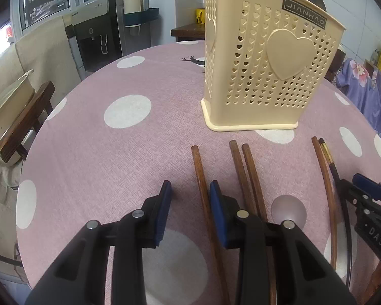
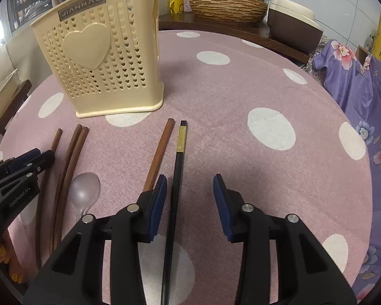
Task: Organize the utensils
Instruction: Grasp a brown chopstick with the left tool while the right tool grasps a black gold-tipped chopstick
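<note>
Chopsticks lie beside the holder (image 2: pixel 101 58); left gripper (image 1: pixel 190 190) straddles a brown chopstick (image 1: pixel 203 190), right gripper (image 2: pixel 189 183) a black chopstick (image 2: pixel 176 178), jaws spread for pickup.

Cream utensil holder (image 2: pixel 99 58) with heart-shaped cutouts; pink tablecloth (image 2: pixel 241 89) with white dots; brown wooden chopsticks (image 1: pixel 243 172); 1 black chopstick (image 2: pixel 176 178), gold-banded; purple floral cloth (image 2: pixel 363 94).

Soft, even daylight is coming from the windows (image 1: pixel 45 2) at upper left, casting faint shadows beneath each gripper onto the tablecloth (image 2: pixel 241 89); both fisheye views are bending hard toward dark vignetted corners, while the centres are staying sharp
</note>
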Motion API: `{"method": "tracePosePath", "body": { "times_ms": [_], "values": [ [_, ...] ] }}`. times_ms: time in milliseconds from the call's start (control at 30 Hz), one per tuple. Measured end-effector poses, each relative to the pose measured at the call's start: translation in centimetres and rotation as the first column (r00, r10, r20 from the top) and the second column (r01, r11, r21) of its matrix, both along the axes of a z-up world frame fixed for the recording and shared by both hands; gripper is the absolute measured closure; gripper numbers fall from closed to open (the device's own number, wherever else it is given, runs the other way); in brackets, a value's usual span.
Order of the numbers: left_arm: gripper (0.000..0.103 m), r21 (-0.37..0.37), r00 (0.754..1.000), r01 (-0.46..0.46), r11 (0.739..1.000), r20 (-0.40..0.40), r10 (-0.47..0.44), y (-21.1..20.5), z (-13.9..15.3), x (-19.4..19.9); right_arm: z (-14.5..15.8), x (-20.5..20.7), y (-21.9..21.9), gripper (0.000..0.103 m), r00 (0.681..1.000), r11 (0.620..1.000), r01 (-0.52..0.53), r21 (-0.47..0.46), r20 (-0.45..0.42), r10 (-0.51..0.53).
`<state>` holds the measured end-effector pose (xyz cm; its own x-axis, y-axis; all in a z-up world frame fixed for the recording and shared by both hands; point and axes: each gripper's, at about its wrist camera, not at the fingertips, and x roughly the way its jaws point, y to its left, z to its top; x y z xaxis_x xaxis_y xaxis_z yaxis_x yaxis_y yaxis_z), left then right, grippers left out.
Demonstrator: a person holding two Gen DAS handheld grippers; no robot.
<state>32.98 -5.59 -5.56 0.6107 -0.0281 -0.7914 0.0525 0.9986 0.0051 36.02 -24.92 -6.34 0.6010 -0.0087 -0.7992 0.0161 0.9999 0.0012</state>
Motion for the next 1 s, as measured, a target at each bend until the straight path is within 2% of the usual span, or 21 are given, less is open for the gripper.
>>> {"method": "tracePosePath", "body": {
  "times_ms": [433,633,700,733,800,867,1000],
  "values": [
    [0.071,0.011,1.000,0.003,1.000,-0.005,-0.003,-0.2,0.0,0.0,-0.5,2.9,0.5,0.072,1.000,1.000,0.004,0.009,0.023,-0.005],
    [0.072,0.019,1.000,-0.002,1.000,0.000,0.002,-0.5,-0.1,0.2,-0.5,3.3,1.1,0.088,0.999,1.000,-0.013,0.006,0.047,0.013],
    [0.076,0.020,1.000,0.000,1.000,0.003,0.000,-0.6,-0.1,0.1,-0.5,3.2,1.5,0.095,0.998,0.999,-0.032,-0.016,0.052,0.033],
    [0.078,0.022,1.000,-0.002,1.000,0.003,0.002,-0.5,-0.1,0.1,-0.5,3.2,1.7,0.095,0.998,0.999,-0.035,-0.022,0.052,0.036],
    [0.089,0.015,1.000,-0.006,1.000,0.002,0.006,-0.4,-0.1,0.1,-0.4,3.2,1.6,0.095,0.998,0.999,-0.034,-0.013,0.052,0.035],
    [0.092,0.009,1.000,-0.007,1.000,0.001,0.007,-0.3,-0.1,0.1,-0.4,3.2,1.4,0.095,0.998,0.999,-0.036,0.001,0.048,0.036],
    [0.093,0.005,1.000,-0.005,1.000,0.002,0.005,-0.4,0.0,0.2,-0.5,3.5,1.1,0.095,0.998,0.999,-0.036,0.011,0.044,0.035]
  ]
}}
